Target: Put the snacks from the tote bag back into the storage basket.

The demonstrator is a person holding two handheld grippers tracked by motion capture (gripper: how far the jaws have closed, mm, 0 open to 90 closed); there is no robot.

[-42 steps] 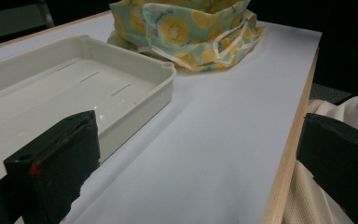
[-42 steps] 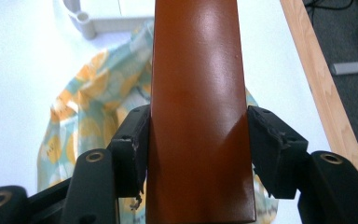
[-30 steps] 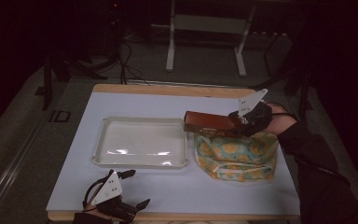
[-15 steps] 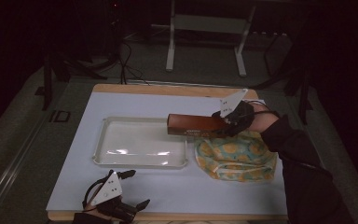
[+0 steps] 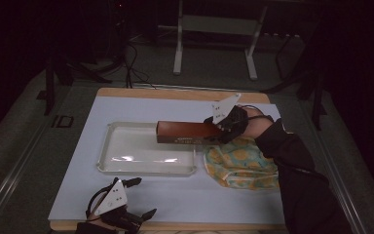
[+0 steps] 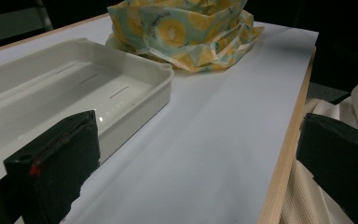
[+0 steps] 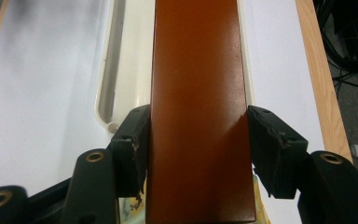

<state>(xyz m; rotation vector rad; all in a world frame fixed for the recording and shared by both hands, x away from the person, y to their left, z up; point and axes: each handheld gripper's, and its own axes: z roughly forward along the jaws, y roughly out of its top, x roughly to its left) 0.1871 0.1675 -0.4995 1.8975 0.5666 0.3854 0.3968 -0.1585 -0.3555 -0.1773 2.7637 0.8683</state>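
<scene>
So right now my right tongs (image 5: 224, 127) are clamped on one end of a long brown box (image 5: 182, 132), pads squeezing it from both sides, which is clear in the right gripper view (image 7: 196, 144). The box sits level, up off the worktop (image 5: 175, 195), its free end pointing to 9 o'clock and hanging over the right-hand part of the white tray (image 5: 126, 168). The held end is just above the edge of the yellow patterned cloth bag (image 5: 241, 163), which lies crumpled at about 3 o'clock from the tray, right beside it.

My left tongs (image 5: 131, 217) are parked down at 6 o'clock on the near edge of the worktop, jaws spread wide with nothing in them. From the left gripper view I get the tray (image 6: 135, 88) just ahead and the bag (image 6: 186, 32) behind it.
</scene>
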